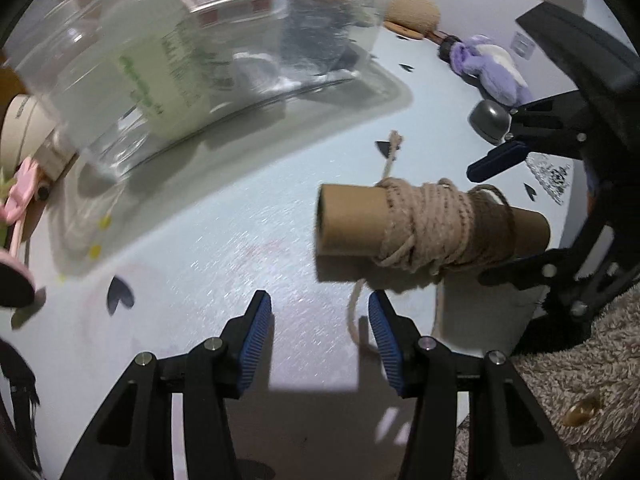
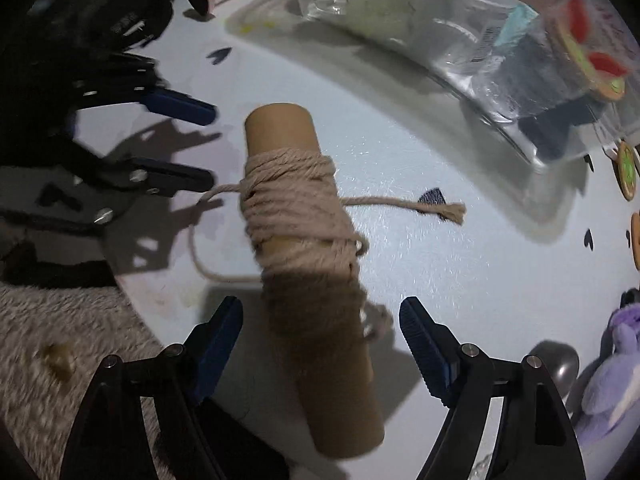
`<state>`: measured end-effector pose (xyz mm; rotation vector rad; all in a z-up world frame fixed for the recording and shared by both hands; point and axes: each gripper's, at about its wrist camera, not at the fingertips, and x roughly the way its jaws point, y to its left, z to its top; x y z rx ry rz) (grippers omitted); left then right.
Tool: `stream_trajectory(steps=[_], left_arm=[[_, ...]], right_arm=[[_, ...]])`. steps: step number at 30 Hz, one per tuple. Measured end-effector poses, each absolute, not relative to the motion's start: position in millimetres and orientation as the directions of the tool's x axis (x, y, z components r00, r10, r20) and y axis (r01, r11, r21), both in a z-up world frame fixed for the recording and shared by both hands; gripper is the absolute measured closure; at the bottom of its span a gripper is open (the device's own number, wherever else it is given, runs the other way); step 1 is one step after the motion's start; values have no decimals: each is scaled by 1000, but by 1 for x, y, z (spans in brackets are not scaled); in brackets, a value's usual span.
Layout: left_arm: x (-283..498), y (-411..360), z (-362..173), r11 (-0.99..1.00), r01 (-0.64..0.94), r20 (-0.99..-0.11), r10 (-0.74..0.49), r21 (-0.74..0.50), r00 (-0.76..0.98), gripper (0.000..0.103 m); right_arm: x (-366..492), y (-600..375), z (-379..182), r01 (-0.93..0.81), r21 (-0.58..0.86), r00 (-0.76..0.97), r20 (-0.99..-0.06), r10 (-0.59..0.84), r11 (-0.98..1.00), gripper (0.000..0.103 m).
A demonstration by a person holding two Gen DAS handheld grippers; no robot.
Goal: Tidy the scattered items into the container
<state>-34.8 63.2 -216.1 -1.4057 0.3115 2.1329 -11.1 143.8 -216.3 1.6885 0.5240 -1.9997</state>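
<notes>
Pale table (image 2: 440, 264) carries twine spool (image 2: 304, 240), flanked by both gaping tools.

Brown tube (image 2: 304, 264), beige twine (image 2: 292, 196), lilac plush (image 1: 496, 68).

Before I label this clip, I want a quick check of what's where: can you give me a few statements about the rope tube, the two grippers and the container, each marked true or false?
1. The cardboard tube wound with rope lies on the table. True.
2. The right gripper is shut on the tube. False: its fingers stand open on either side of the tube.
3. The left gripper is open and holds nothing. True.
4. The clear plastic container is empty. False: it already holds a bottle with green lettering and other items.
5. The purple plush toy is in the container. False: it lies on the table outside it.
</notes>
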Motion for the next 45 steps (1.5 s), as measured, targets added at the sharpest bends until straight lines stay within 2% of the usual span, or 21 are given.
stream_trajectory(steps=[1,3,12,14,16,21,23,26,28,29,38,45], left_arm=[[-34,60,-216,-827,-551,-898,322,-112,-301,34],[-33,53,-215,-849,-516,-893,319,-119,-318,32],[-31,32,-212,-899,-395,-880,334,-190,-338,32],[-30,38,-213,-889,-408,-875,354,-206,-330,31],[-27,48,-216,-876,-438,-875,362,-202,-321,25],[-22,83,-232,-844,-511,-887,352,-163,-300,25],[-22,94,-236,-841,-524,-889,337,-136,-311,29],[-26,108,-235,-828,-540,-883,356,-148,-304,48],[-29,115,-235,-822,-543,-887,370,-173,-278,89],[-29,116,-235,-821,-540,-887,376,-185,-268,98],[-23,108,-219,-827,-493,-866,433,-271,-251,100],[-29,91,-124,-824,-476,-749,517,-307,-413,100]], right_arm=[[-15,143,-219,572,17,-124,-987,-106,-820,45],[-18,143,-222,568,22,-116,-987,-107,-822,52],[-11,146,-194,583,-75,-245,-966,-87,-809,53],[-11,150,-183,572,-69,-258,-961,-100,-817,53],[-14,154,-172,553,-55,-269,-956,-115,-831,53],[-19,170,-156,487,-25,-288,-948,-133,-873,53],[-18,177,-154,459,-18,-293,-947,-132,-888,53],[-16,182,-161,422,-9,-298,-946,-129,-906,53],[-15,185,-163,396,1,-299,-945,-130,-918,53],[-14,187,-163,382,8,-299,-945,-132,-924,53],[-7,203,-157,300,53,-328,-932,-155,-953,53],[-5,204,-105,299,86,-423,-881,-213,-950,53]])
